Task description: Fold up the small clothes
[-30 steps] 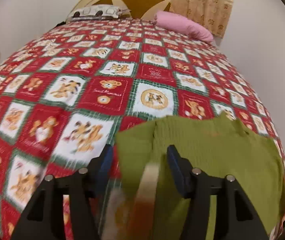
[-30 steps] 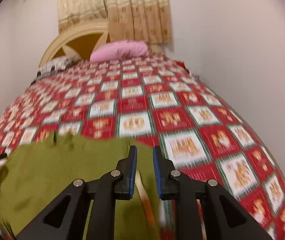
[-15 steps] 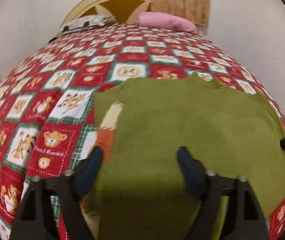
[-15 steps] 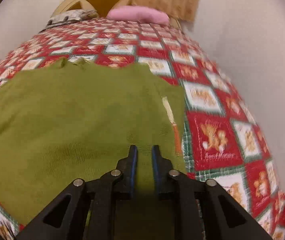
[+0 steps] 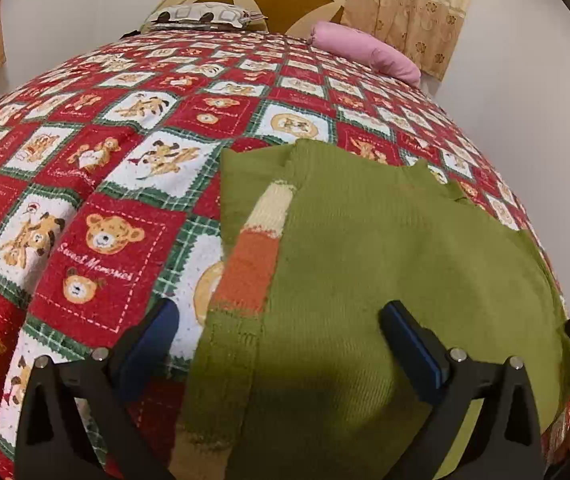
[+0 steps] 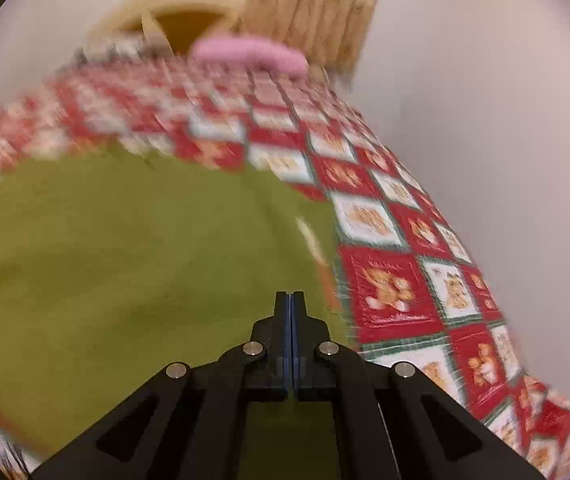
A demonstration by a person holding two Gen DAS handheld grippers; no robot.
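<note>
A small olive-green knit garment point(image 5: 385, 264) lies spread flat on the bed, with a cream and orange striped sleeve point(image 5: 259, 248) folded along its left side. My left gripper point(image 5: 281, 340) is open wide, its jaws straddling the garment's near left part, just above it. In the right wrist view the same green garment point(image 6: 133, 264) fills the left and middle, blurred by motion. My right gripper point(image 6: 289, 300) has its jaws pressed together over the garment's right part; no cloth shows between them.
The bed is covered by a red, white and green teddy-bear quilt point(image 5: 105, 216). A pink pillow point(image 5: 365, 54) and a patterned pillow point(image 5: 205, 14) lie at the headboard. A white wall point(image 6: 485, 120) runs close along the bed's right side.
The left gripper has opened wider and drawn back slightly over the garment. The right gripper's jaws have closed fully and it is swinging, blurring its view.
</note>
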